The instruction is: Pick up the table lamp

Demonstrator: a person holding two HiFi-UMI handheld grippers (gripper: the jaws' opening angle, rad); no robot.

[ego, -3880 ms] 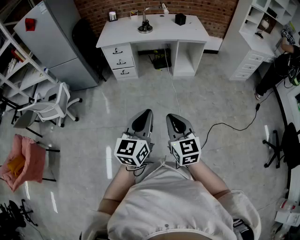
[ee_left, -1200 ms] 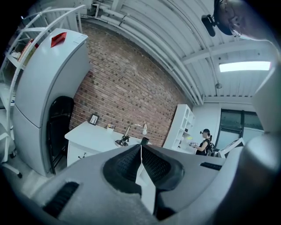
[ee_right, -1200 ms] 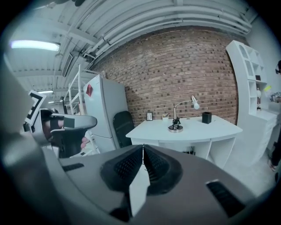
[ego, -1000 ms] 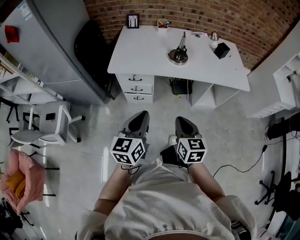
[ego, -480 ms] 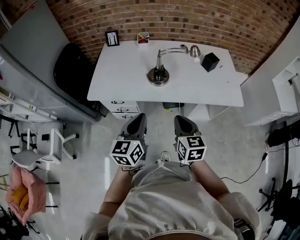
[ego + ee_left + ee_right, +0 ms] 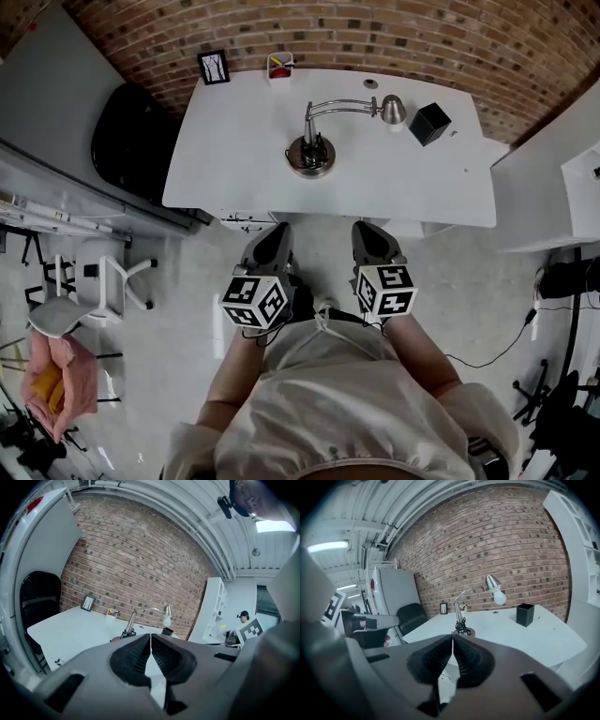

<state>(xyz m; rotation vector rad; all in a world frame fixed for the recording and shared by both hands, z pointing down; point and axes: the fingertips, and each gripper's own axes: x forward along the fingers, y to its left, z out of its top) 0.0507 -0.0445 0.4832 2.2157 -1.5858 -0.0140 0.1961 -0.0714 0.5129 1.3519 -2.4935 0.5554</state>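
The table lamp [image 6: 312,152] has a round metal base, an upright stem and a bent arm with a bare bulb; it stands mid-way on the white desk [image 6: 225,159]. It also shows in the left gripper view as the lamp [image 6: 131,623] and in the right gripper view as the lamp [image 6: 460,616]. My left gripper [image 6: 270,242] and right gripper [image 6: 369,238] hang side by side over the floor, just short of the desk's front edge. Both are shut with nothing between the jaws.
On the desk stand a black cube holder [image 6: 429,123], a pen cup [image 6: 279,66] and a small picture frame [image 6: 214,67]. A black chair [image 6: 129,141] sits left of the desk, a white chair [image 6: 89,286] farther left. A brick wall [image 6: 375,37] backs the desk.
Both grippers and the person have moved forward toward the desk; the desk and lamp now lie closer below and nearer the grippers. Jaws stayed shut.
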